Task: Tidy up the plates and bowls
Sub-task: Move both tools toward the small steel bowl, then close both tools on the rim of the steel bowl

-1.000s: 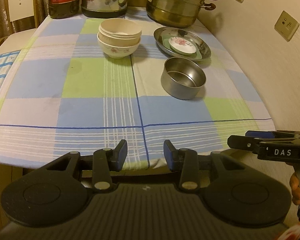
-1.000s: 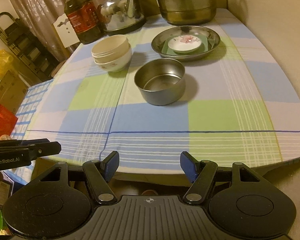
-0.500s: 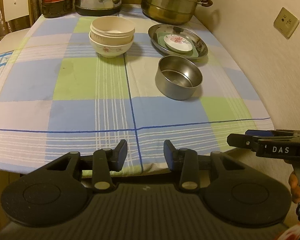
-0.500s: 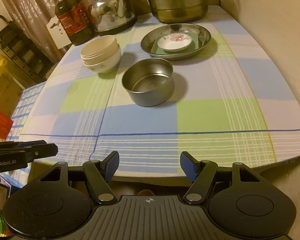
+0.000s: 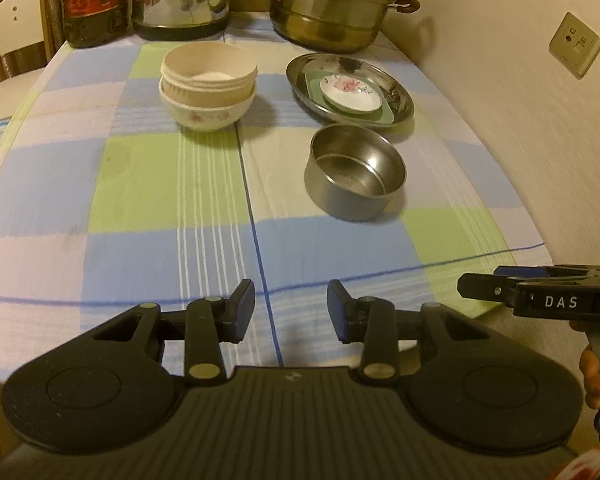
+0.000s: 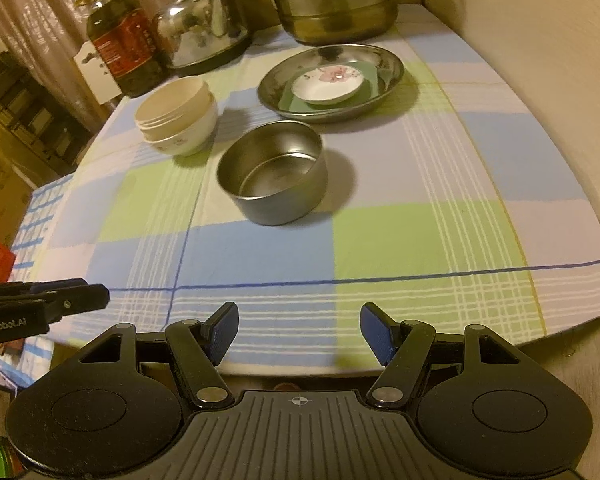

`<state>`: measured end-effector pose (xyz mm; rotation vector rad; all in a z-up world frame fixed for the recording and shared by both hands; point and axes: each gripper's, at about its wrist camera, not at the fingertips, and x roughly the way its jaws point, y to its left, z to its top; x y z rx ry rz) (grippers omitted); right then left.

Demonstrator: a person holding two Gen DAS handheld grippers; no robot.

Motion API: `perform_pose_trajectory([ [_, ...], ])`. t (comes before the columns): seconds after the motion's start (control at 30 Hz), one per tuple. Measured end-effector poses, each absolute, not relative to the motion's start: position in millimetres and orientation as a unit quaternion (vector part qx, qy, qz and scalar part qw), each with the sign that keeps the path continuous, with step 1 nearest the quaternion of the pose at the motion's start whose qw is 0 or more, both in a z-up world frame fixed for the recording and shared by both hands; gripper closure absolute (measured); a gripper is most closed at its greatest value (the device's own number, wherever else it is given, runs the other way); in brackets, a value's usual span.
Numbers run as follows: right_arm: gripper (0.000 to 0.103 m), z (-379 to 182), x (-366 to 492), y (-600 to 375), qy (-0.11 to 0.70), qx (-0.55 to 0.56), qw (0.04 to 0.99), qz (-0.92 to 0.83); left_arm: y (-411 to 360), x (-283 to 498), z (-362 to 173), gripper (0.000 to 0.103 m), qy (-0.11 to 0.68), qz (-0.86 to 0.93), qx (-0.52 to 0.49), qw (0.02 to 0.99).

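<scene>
Steel bowl: the steel bowl (image 6: pixel 274 172) sat alone near the middle of the checked cloth (image 5: pixel 172 184), empty, just in front of the steel plate (image 5: pixel 400 98).
Plates: the steel plate held a green square plate (image 5: pixel 386 114), and a small white flower plate (image 5: pixel 350 94) lay on top. That made 3 plates in 1 pile, at the far right.
Bowls: 2 pale bowls (image 5: pixel 208 84) sat 1 inside the other, at the far left, well apart from the steel bowl.
What changed: both cameras came closer to the table than a moment before. The dishes looked bigger and lower in both views. No dish had moved.
Left gripper: the left gripper (image 5: pixel 290 310) hung over the near edge of the cloth. Its jaws stood a little apart, with nothing between them, the same as before.
Right gripper: the right gripper (image 6: pixel 298 332) was also over the near edge. Its jaws stood wider, with nothing between them, the same as before.
What it meant: the hands were only reaching in. Nothing was touched yet.
Guess: the steel bowl was the 1 thing left out of a pile. It sat nearest the right gripper, so it looked like the next thing to pick up.
Back of table: a kettle (image 6: pixel 204 36), an oil bottle (image 6: pixel 120 52) and a big steel pot (image 5: pixel 336 4) stood at the far edge.
</scene>
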<state>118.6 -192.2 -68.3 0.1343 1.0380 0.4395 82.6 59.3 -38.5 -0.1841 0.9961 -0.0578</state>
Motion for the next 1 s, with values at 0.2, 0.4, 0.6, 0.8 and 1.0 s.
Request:
perform_pose_trajectory([
  [0.2, 0.036, -71, 138, -195, 0.492, 0.079, 0.848, 0.183, 61, 109, -42, 0.067, 0.469, -0.043, -0.077, 0.879],
  [0.4, 0.036, -75, 160, -195, 0.487, 0.092, 0.854, 0.154, 60, 143, -51, 0.068, 0.463, -0.064, -0.069, 0.882],
  [0.6, 0.036, -79, 182, -188, 0.471, 0.103, 0.863, 0.149, 58, 178, -63, 0.068, 0.461, -0.082, -0.063, 0.881],
  [0.8, 0.04, -83, 201, -175, 0.452, 0.109, 0.872, 0.152, 56, 210, -71, 0.07, 0.461, -0.095, -0.061, 0.88],
  [1.0, 0.053, -89, 221, -157, 0.442, 0.105, 0.878, 0.152, 52, 234, -83, 0.072, 0.466, -0.105, -0.048, 0.877],
])
